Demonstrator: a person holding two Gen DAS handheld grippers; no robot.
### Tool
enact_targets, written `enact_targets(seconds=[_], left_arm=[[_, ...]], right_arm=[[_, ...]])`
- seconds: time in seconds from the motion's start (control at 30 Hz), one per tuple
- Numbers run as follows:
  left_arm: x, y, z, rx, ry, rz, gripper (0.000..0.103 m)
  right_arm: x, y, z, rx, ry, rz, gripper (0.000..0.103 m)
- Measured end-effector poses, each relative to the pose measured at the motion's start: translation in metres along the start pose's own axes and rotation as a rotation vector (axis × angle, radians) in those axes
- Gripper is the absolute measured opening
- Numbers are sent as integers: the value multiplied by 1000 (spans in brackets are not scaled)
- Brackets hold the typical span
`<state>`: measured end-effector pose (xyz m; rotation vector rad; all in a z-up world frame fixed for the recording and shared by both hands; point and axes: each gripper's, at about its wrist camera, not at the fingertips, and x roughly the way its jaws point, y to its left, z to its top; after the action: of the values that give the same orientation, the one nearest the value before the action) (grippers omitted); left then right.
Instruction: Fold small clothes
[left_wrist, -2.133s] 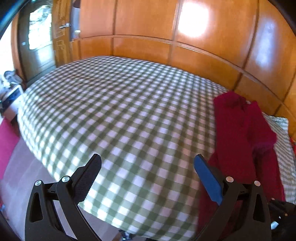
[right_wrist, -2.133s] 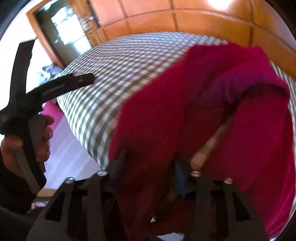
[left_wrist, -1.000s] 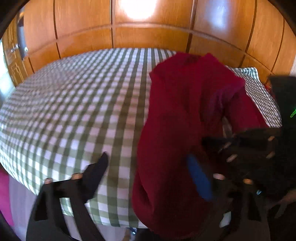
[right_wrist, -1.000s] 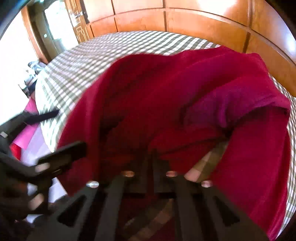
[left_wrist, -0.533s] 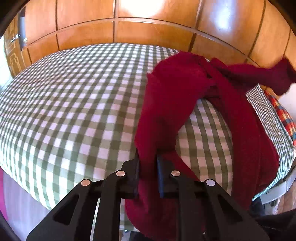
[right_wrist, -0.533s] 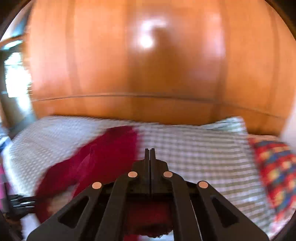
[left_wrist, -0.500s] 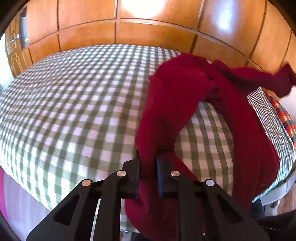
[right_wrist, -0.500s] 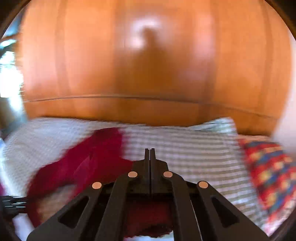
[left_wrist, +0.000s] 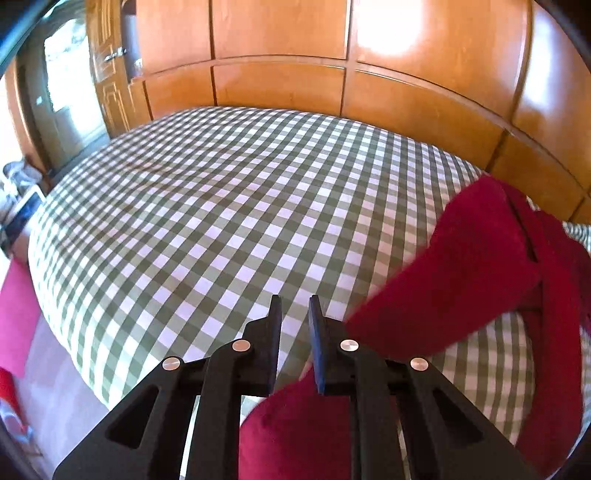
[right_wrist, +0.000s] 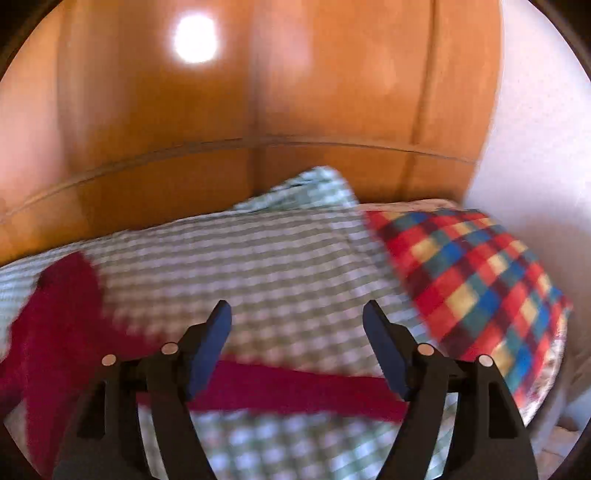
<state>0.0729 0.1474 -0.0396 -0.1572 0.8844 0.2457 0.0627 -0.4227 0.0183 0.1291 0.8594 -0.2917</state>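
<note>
Up close, the left gripper (left_wrist: 293, 306) has its jaws parted by a narrow gap with nothing between them, poised over the near edge of the bed (left_wrist: 221, 206). Just right of its right finger lies the red garment (left_wrist: 476, 269), a dark crimson knit; whether the cloth touches that finger cannot be told. One broad part runs from beside the gripper up toward the far right of the bed, a second band crosses behind it, and more of it bunches below the gripper at the near edge.

Meanwhile the right gripper (right_wrist: 297, 314) stands wide open and empty. A strip of the red garment (right_wrist: 295, 391) runs across beneath its fingers, and a larger mass spreads to the left; this view is blurred.

Outward, the bed wears a green-and-white checked sheet with soft wrinkles. A pillow (right_wrist: 306, 188) in the same check sits at the headboard side, and a cushion (right_wrist: 469, 280) chequered in red, blue and yellow lies to its right. Glossy wooden panelling (left_wrist: 280, 51) backs the bed, with a wooden door (left_wrist: 107, 66) at the left. Pink floor (left_wrist: 14, 306) shows beside the bed.
</note>
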Motion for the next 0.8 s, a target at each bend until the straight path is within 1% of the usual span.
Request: enact_targets(seconds=[0.03,0.07,0.1,0.13,0.2,0.23,0.27,0.3,0.33,0.4,0.43,0.47,0.5,0.53,0.57,0.6,0.67,0.7,0.77,0.8], left_arm=[[-2,1,2,-12,-5,-5,14],[-4,2,3,-16,-10,-8,14],[-7,2,3,-17,-17,-15,19],[-11,1,1,-15,-29,-27,27],[-20,-2,-3,-4,-54,-42,37],[-25,-7,-7,14,-66,-53,39],[-28,-10,-11,26,-72,-62,39],[-29,-14,-14,36,-75,-71,39],[-31,-19,-16,46,-72,-88,39],[-33,-25,-20,57,-66,-114,39],[-35,-28,-24,63,-64,-130,39],[-36,-30,-25,66,-64,-139,39],[-36,-32,-27,69,-63,-151,39],[-37,-35,-29,74,-60,-167,39],[-38,-38,-31,79,-56,-180,39],[-38,-41,-34,85,-52,-193,39],[-40,-48,-38,103,-47,-228,39],[-41,-51,-39,112,-44,-249,39],[-40,-61,-43,128,-23,-316,39],[-39,-66,-44,133,-15,-342,39]], right_arm=[[-7,15,-12,-17,33,102,69],[-12,29,-25,-32,61,183,66],[-22,50,-41,-51,107,302,62],[-29,68,-54,-64,147,397,60],[-37,99,-77,-88,230,548,54],[-40,123,-96,-106,300,647,53],[-42,143,-113,-121,362,714,53],[-42,158,-125,-131,408,753,53],[-40,179,-142,-151,478,783,53],[-33,209,-166,-203,559,746,54],[-30,227,-178,-209,596,734,53],[-29,233,-181,-209,601,732,51],[-30,238,-183,-217,592,731,36],[-31,243,-182,-236,562,706,15],[-31,241,-177,-242,537,684,9],[-33,237,-169,-231,511,682,6],[-48,212,-147,-200,401,674,5],[-60,188,-127,-174,316,648,5],[-70,150,-98,-116,214,592,5],[-74,126,-83,-83,159,542,5]])
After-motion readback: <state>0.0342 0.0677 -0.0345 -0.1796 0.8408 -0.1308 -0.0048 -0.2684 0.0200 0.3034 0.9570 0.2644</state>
